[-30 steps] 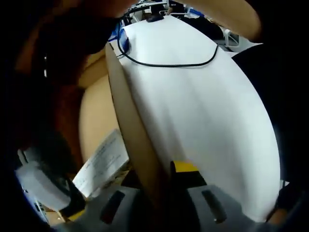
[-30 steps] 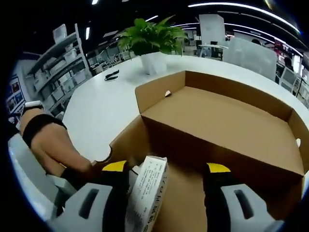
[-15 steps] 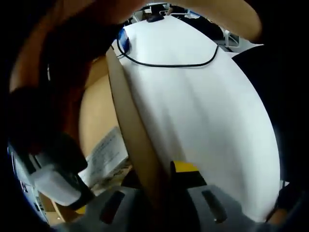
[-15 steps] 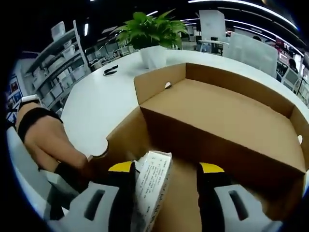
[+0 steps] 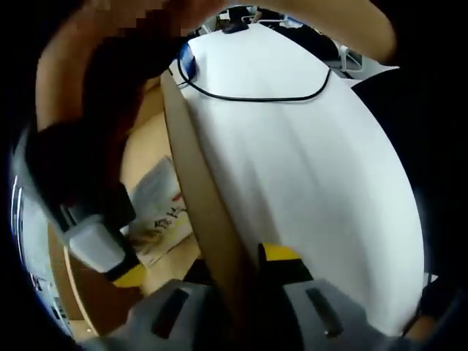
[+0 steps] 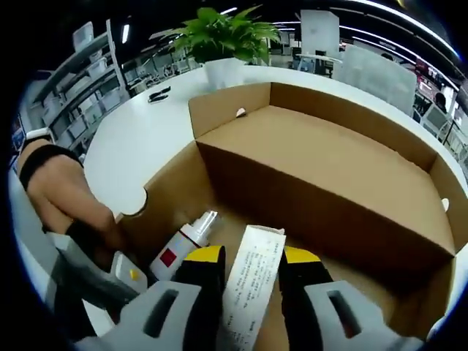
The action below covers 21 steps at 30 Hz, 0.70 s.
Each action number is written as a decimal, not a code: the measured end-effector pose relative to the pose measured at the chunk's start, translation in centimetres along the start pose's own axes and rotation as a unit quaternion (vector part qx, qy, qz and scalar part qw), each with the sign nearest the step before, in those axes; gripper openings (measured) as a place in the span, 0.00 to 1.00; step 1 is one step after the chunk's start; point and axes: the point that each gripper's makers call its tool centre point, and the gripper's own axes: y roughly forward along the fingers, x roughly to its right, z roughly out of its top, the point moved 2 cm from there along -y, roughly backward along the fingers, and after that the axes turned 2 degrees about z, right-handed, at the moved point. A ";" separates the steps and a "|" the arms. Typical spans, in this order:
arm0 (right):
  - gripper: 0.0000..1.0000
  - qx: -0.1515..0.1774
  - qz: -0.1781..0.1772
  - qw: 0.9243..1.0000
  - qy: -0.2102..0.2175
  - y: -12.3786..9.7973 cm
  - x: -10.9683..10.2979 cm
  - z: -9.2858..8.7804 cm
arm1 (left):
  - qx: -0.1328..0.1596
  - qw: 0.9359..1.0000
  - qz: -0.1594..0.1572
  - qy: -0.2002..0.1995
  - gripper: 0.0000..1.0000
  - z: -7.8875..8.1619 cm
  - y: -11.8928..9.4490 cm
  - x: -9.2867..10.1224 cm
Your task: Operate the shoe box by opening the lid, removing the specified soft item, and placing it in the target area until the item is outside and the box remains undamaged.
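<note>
The brown cardboard shoe box [image 6: 241, 219] stands open on the white table, its lid [image 6: 329, 164] lying back behind it. My right gripper [image 6: 252, 257] is shut on a white printed packet [image 6: 248, 292], held over the box floor. Beside the packet, a small white bottle [image 6: 183, 245] with a red label lies in the box. My left gripper [image 5: 245, 267] is shut on the box's side wall [image 5: 194, 179]. It also appears at the box's left rim as the left gripper [image 6: 110, 276], with a person's hand behind. The right gripper [image 5: 121, 267] holds the packet [image 5: 157, 212] inside the box.
The white table [image 5: 307, 168] stretches past the box wall with a black cable [image 5: 256, 97] looped across it. A potted green plant [image 6: 223, 33] and a small black object [image 6: 159, 93] stand on the table [image 6: 139, 146] behind the box. Shelving lines the far left.
My right gripper's jaws have closed on the packet and raised it, and the white bottle now shows beside it. The left gripper still clamps the box wall.
</note>
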 end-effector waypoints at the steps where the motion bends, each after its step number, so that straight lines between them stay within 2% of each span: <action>1: 0.27 0.000 -0.001 1.000 0.002 -0.1 0.2 -0.1 | 0.000 1.000 0.000 0.000 0.12 0.0 0.0 0.0; 8: 0.22 -0.020 -0.020 0.999 -0.017 -1.0 2.0 -1.0 | 0.000 1.000 0.000 0.000 0.12 0.0 0.0 0.0; 15: 0.22 -0.034 -0.036 0.998 -0.041 -2.0 4.2 -1.7 | -0.001 1.000 0.000 0.001 0.12 0.0 0.0 0.0; 21: 0.22 -0.035 -0.043 0.997 -0.044 -2.3 5.0 -1.9 | -0.001 1.000 0.000 0.001 0.12 0.0 0.0 0.0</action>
